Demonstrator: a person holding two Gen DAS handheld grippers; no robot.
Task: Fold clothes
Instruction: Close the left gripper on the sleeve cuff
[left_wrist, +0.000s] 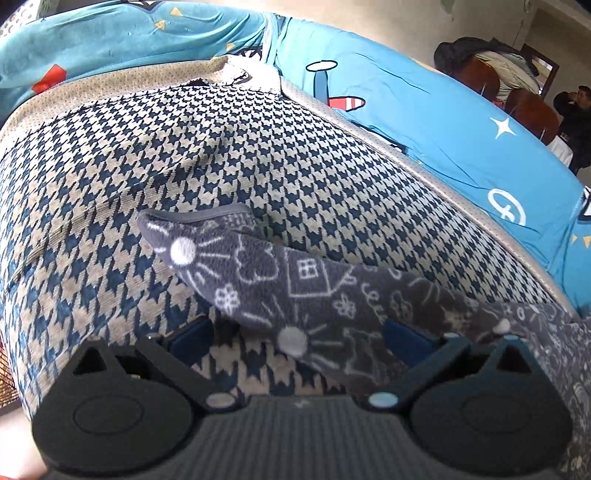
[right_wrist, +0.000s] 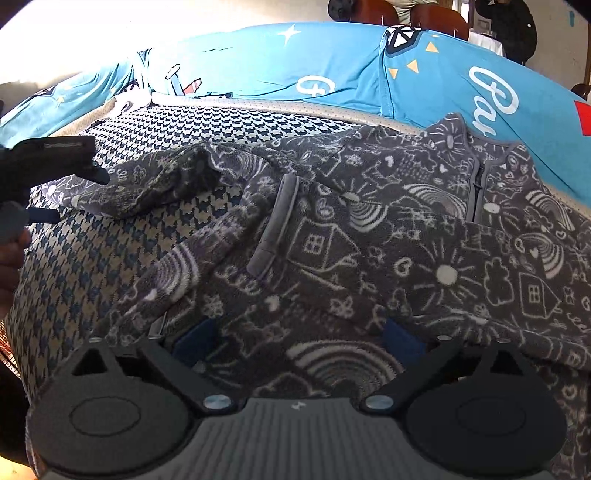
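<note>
A grey fleece jacket (right_wrist: 369, 240) with white doodle prints lies spread on a houndstooth cover (right_wrist: 110, 240), its zip collar (right_wrist: 476, 192) at the far right. My right gripper (right_wrist: 299, 339) is open over the jacket's near hem; the fleece lies between its blue pads (right_wrist: 192, 343), which do not press on it. One sleeve (left_wrist: 258, 273) stretches leftward, and its cuff (left_wrist: 192, 221) points away from me. My left gripper (left_wrist: 299, 339) is open too, with that sleeve lying across the gap between its wide-set fingers. In the right wrist view, the left gripper (right_wrist: 70, 195) sits at the sleeve's end.
A bright blue cartoon-print sheet (left_wrist: 424, 110) covers the bed beyond the houndstooth cover (left_wrist: 258, 147) and also shows in the right wrist view (right_wrist: 258, 62). Brown chairs (left_wrist: 476, 74) and a person (left_wrist: 576, 122) are at the far right. A hand (right_wrist: 11, 258) is at the left edge.
</note>
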